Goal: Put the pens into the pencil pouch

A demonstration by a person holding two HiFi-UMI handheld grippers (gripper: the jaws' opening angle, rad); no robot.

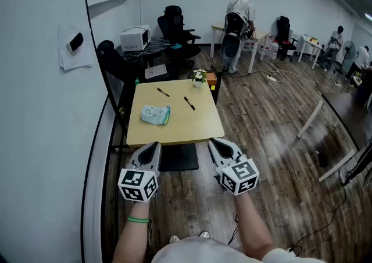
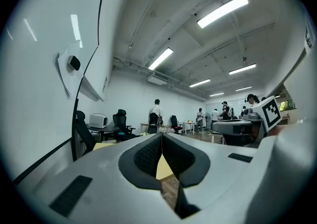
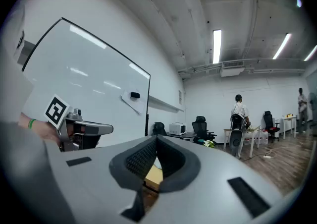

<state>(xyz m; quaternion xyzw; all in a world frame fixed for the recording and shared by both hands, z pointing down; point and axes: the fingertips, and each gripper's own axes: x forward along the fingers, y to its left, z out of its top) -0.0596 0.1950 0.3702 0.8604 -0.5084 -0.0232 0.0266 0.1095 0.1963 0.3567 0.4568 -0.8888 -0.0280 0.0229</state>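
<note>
In the head view a light blue-green pencil pouch [image 1: 155, 115] lies on the left part of a small yellow table [image 1: 203, 127]. Two dark pens rest farther back, one [image 1: 163, 92] left of centre and the other [image 1: 189, 103] near the middle. My left gripper [image 1: 152, 147] and right gripper [image 1: 216, 144] hover side by side just short of the table's near edge, both shut and empty. In the left gripper view the left gripper's [image 2: 161, 136] tips meet; the right gripper's [image 3: 156, 140] do too in its own view.
A small pot of white flowers [image 1: 199, 77] stands at the table's far edge. A whiteboard [image 1: 40, 110] runs along the left. Office chairs [image 1: 177, 29], desks and several people [image 1: 241, 9] fill the room behind. Wooden floor [image 1: 273, 139] spreads to the right.
</note>
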